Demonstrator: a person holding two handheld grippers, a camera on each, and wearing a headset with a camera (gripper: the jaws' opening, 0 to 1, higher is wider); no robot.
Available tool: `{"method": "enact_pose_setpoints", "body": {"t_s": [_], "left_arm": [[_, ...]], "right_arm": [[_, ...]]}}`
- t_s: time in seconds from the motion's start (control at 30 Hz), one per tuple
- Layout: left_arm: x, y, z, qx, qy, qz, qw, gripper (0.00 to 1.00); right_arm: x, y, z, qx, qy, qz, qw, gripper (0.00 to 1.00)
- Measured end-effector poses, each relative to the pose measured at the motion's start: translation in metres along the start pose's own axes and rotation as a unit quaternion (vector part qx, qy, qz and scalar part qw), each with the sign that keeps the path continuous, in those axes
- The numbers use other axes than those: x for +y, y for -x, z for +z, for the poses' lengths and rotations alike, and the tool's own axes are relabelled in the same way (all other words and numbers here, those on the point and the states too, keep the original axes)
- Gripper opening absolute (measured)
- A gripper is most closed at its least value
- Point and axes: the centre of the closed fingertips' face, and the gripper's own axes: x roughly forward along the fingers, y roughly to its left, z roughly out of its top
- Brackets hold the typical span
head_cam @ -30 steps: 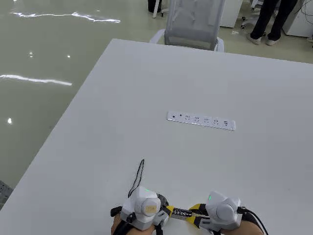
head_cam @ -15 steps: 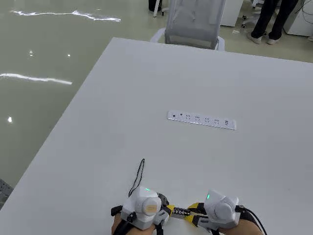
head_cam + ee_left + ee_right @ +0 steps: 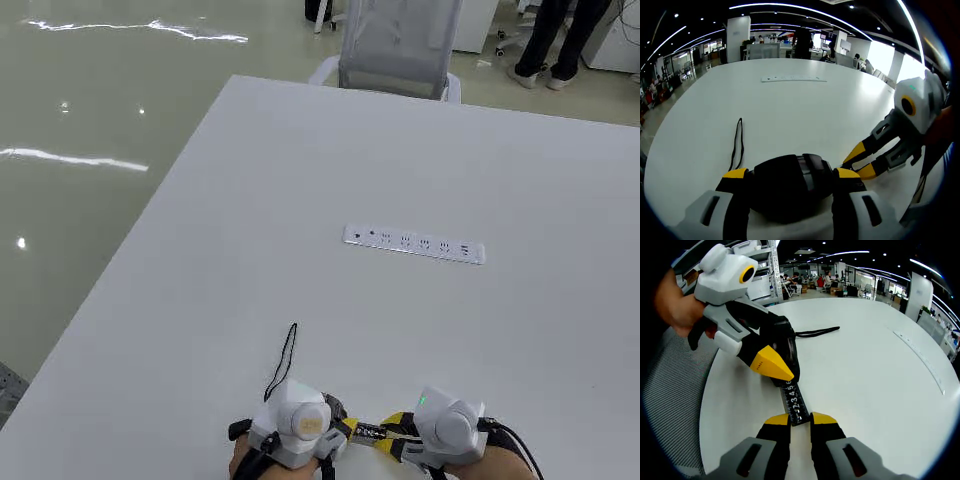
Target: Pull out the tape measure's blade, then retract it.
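Looking down from the head view, I see both tools low at the near edge of the white surface (image 3: 300, 200), close to each other; the left gripper (image 3: 791, 175) has its fingers clenched on the black tape measure (image 3: 790, 196), with one yellow tip on each side of the round case; the case is down low by the surface, but I cannot tell if it rests on it; the right gripper (image 3: 800, 419) points at the case from the other side, and its fingers are grasping the end of the blade (image 3: 793, 399), pinched tight between the two yellow tips; a short piece of the blade is out, and it runs straight from the mouth of the case to the right fingers; the blade is dark with pale numbers on it; a thin black strap (image 3: 283, 358) comes from the case and lies flat on the surface in a long narrow loop, pointing away from me; a long white power strip (image 3: 414, 245) lies flat further out on the surface, well apart from the tools; a grey chair (image 3: 400, 45) stands at the far edge.
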Motion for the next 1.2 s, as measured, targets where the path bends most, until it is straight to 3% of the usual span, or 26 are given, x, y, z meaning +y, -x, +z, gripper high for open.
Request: {"method": "enact_pose_setpoints", "body": {"t_s": [1.2], "left_arm": [[0.0, 0.0, 0.0, -0.002, 0.005, -0.002, 1.0, 0.64]], "right_arm": [[0.006, -0.013, 0.016, -0.007, 0.005, 0.005, 0.9999, 0.14]]}}
